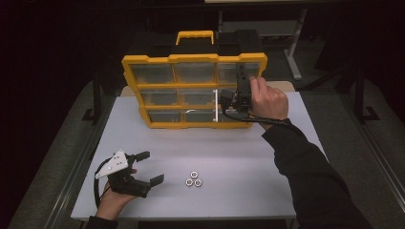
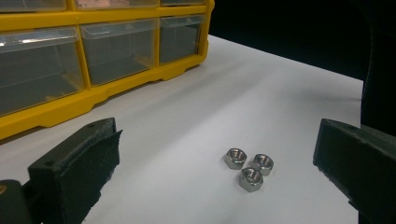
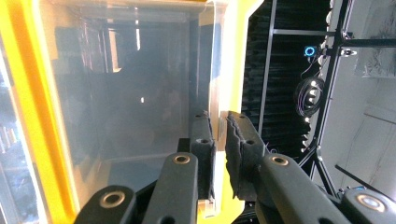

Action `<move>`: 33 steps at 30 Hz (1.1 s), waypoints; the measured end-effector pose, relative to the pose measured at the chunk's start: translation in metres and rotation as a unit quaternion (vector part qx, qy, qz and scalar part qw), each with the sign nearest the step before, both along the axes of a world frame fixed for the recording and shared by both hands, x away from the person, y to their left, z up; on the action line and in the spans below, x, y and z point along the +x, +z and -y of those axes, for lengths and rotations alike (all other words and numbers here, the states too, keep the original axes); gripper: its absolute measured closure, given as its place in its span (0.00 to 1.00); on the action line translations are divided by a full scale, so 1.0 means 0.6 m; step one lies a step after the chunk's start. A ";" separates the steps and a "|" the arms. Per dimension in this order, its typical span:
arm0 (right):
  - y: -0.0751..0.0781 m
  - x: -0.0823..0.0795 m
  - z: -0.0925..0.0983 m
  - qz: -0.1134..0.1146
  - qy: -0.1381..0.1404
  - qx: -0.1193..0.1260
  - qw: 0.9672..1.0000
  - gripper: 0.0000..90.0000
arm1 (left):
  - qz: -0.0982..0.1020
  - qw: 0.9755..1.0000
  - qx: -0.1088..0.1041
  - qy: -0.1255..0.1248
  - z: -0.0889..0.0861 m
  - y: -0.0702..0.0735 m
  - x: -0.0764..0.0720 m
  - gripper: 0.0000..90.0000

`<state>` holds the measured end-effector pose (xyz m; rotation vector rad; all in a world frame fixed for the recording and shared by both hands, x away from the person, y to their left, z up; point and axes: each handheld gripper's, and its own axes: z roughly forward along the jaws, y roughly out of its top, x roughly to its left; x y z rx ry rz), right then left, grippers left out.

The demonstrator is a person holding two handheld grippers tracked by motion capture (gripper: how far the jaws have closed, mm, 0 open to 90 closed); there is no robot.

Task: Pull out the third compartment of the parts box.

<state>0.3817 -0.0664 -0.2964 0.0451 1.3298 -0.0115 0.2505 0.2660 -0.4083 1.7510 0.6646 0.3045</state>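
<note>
Drawer front (image 3: pixel 212 116), clear plastic, sits pinched between the right tongs (image 3: pixel 219 122) at the right end of the yellow organizer (image 1: pixel 193 58), which stands upright at the far side of the worktop (image 1: pixel 248 157); the pads are squeezed narrow on that thin edge. Left tongs (image 1: pixel 149 167) rest low on the near left of the worktop, spread wide and gripping nothing. Just ahead of them lie three steel nuts (image 2: pixel 249 167), bunched together and touching. One organizer, nine clear drawers in three rows.
</note>
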 end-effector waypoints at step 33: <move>-0.006 -0.030 0.002 0.016 0.005 0.001 1.000 0.90 | -0.003 1.000 -0.001 0.000 0.002 -0.001 -0.002 0.00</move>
